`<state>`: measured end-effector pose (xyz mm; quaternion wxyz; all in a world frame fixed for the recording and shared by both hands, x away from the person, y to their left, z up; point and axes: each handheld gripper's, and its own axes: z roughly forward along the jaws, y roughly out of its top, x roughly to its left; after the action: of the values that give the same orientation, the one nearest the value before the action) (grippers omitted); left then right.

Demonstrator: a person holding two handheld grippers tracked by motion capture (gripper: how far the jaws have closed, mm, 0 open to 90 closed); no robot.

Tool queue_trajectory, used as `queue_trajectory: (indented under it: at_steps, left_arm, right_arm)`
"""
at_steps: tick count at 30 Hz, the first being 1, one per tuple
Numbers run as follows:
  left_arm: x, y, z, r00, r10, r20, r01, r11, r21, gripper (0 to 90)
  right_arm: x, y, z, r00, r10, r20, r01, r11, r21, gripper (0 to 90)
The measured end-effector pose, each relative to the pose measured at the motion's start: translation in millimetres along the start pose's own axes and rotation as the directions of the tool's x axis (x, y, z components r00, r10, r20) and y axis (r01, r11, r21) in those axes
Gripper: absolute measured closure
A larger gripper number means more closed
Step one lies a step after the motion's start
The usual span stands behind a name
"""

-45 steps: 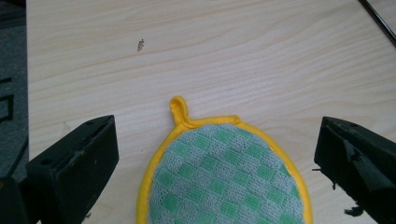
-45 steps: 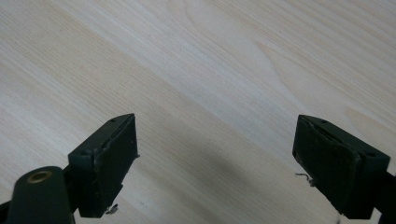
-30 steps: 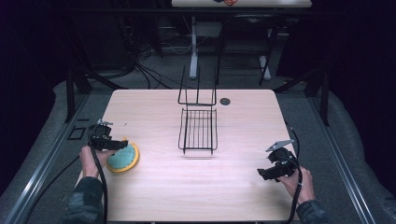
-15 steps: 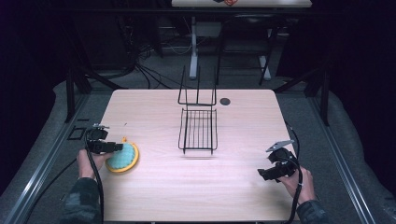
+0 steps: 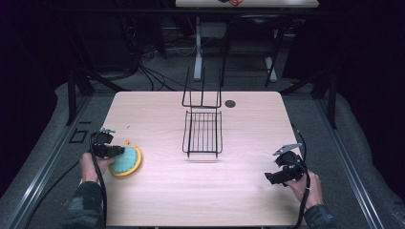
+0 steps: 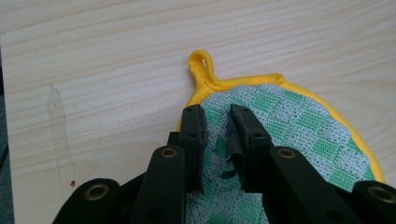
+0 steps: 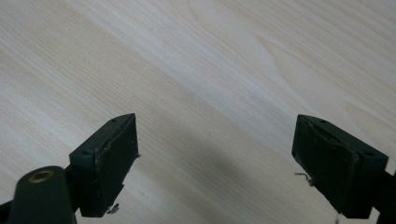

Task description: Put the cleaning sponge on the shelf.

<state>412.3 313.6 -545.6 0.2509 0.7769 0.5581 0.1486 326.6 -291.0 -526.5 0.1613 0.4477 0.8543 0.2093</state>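
Item one: pot holder (image 5: pixel 128 162), round, green-and-white checked cloth with a yellow border and a yellow hanging loop (image 6: pixel 201 63). It lies flat on the near left part of the table (image 5: pixel 200 195), well apart from the rack.

Item two: your left gripper (image 5: pixel 117 151), set on the left edge of the pot holder. In the left gripper view (image 6: pixel 217 112) its jaws have just been closing. They now stand close together just below the loop, with a strip of the checked cloth pinched between them.

Item three: your right gripper (image 5: pixel 270 179), held over the near right part of the table, pointing left. In the right gripper view (image 7: pixel 215 122) its jaws stand wide apart, released, with bare wood beneath and nothing between them.

Item four: wire rack (image 5: pixel 203 133), black, in the middle of the table, its flat grid lying on the wood and its back frame standing up at the far end.

Item five: small dark disc (image 5: pixel 230 103), on the table just right of the rack's far end.
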Motion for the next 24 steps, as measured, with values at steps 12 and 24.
queue_trajectory:
  at_steps: [12, 24]
  left_arm:
    - [-3.3, -1.1, -0.3, 0.9995, 0.015, -0.027, -0.015, 0.9998, -0.011, 83.4]
    - [-4.4, 2.1, -6.2, 0.9992, 0.033, -0.022, -0.034, 0.9991, -0.024, 87.4]
  right_arm:
    - [-2.5, -1.4, 2.1, 1.0, 0.009, 0.004, -0.009, 1.0, 0.006, 13.7]
    - [-2.7, -1.6, 2.3, 0.9998, 0.017, -0.006, -0.017, 1.0, -0.003, 13.4]
